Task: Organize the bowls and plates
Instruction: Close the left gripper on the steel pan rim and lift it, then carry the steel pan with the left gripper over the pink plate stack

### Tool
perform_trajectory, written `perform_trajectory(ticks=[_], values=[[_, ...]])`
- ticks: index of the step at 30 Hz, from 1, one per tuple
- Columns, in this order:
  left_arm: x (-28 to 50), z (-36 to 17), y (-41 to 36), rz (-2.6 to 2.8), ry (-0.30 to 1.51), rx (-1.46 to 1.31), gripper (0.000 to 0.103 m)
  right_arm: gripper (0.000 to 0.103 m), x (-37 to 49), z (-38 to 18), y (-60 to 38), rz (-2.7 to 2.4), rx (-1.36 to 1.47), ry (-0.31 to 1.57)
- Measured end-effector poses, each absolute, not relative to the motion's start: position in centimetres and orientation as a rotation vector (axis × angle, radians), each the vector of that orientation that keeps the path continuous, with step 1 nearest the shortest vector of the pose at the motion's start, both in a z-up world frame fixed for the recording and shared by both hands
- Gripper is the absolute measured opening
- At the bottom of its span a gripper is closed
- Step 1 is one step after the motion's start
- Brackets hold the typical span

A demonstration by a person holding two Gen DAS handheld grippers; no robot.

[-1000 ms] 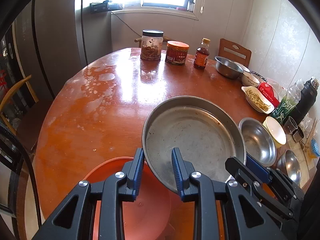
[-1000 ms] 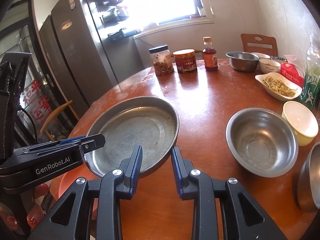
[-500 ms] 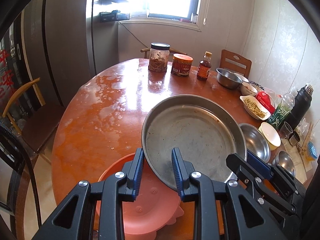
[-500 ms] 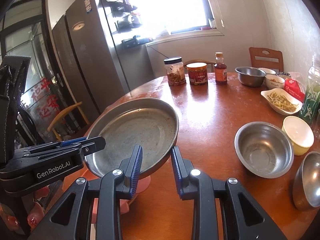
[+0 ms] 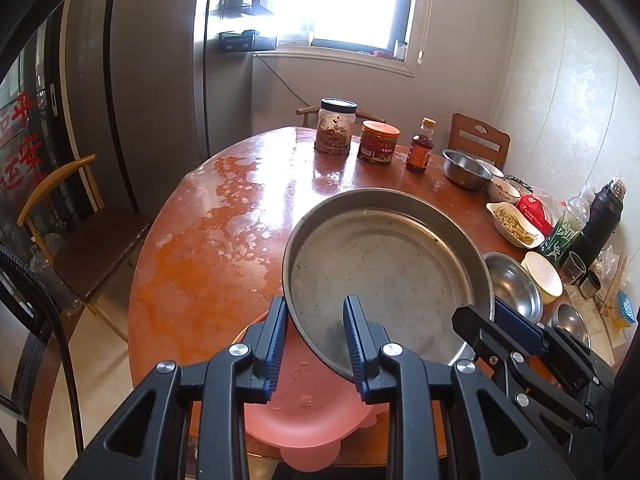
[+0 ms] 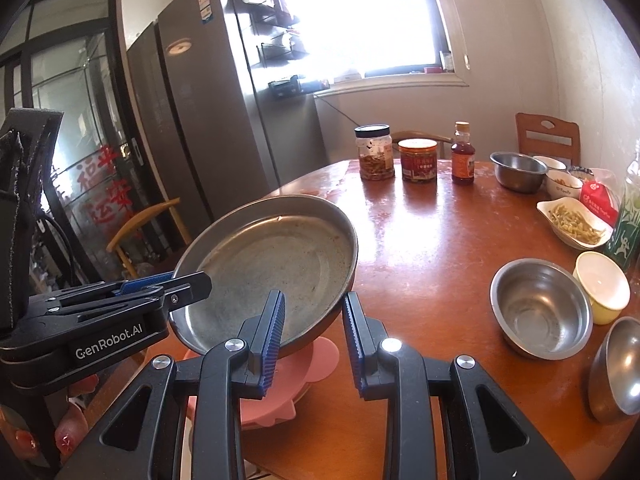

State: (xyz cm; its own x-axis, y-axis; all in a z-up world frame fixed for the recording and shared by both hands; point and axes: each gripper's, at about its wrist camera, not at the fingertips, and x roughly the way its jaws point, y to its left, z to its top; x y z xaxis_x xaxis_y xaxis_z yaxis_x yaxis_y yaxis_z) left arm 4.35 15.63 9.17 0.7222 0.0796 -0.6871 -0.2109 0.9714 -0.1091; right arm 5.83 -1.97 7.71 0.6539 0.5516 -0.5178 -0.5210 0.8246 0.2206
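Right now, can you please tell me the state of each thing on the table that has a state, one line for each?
Metal pan: lifted, tilted, rim gripped by both tools.
Left tool: shut on the pan rim.
Right tool: shut on the pan rim.
Pink plate: on the table edge, empty, under the pan.
Steel bowl: upright, empty.
Yellow bowl: upright, empty.
Jar: lid on.

The big metal pan (image 5: 384, 264) is dull grey with brownish specks. Under it lies a salmon-pink plate (image 5: 308, 416). The desk (image 5: 208, 248) is glossy orange-brown with pale whitish blotches. Each gripper (image 5: 314, 340) is black with ribbed blue pads. One small bowl (image 6: 602, 286) is pale yellow, perhaps cream inside.
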Motion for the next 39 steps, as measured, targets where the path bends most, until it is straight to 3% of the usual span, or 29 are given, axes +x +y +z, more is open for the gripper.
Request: perform_trajectory(ticks=[39], values=[[2.2,2.9,20.5,0.223,0.825,-0.262,0.029,0.031,4.3,3.4,3.3,0.680,-0.070,0.695]])
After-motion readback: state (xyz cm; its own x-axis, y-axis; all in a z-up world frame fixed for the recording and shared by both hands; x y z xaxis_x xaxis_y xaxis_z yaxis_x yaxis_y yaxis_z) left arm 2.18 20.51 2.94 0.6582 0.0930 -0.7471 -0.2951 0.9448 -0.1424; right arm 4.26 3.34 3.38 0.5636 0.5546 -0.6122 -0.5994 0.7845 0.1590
